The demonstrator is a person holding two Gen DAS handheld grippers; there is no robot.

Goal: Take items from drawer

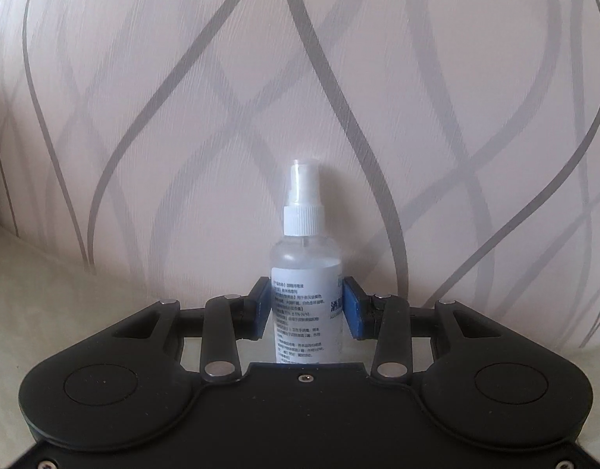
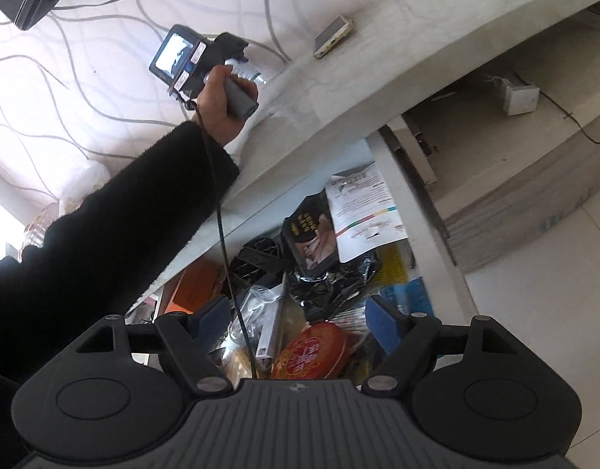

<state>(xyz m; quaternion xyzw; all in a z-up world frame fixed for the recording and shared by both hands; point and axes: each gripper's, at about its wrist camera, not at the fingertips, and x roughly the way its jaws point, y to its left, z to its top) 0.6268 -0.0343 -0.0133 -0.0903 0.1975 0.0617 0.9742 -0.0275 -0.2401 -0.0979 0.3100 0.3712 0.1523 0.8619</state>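
Right wrist view takes in the most: the pale stone-look countertop (image 2: 378,58) arcs from two o'clock down to eight o'clock, and under its edge the open white drawer (image 2: 421,211) is crowded with clutter. A black-sleeved arm (image 2: 116,242) reaches from nine o'clock up to the left hand (image 2: 221,109), which holds its tool over the counter at eleven o'clock. In the drawer lie a printed white leaflet (image 2: 362,211), a black glossy pouch (image 2: 309,234) and, at six o'clock, a round red and gold tin (image 2: 313,351). A small silver phone-like slab (image 2: 333,35) rests on the counter at one o'clock. The right gripper (image 2: 296,328) hangs over the drawer with its blue pads spread wide and nothing between them.

Left wrist view shows the left gripper (image 1: 307,306) clamped on a clear plastic spray bottle with white nozzle and white label (image 1: 306,273), upright at dead centre before pink wallpaper with grey wavy stripes (image 1: 300,78); the blue pads (image 1: 354,308) press its label at mid-body.

The step appears to be setting the bottle on the counter. It would go best lowered upright until its base, hidden here, sits flat, and only then released. The right gripper could meanwhile line up on the tin, avoiding the dangling black cable (image 2: 225,258).
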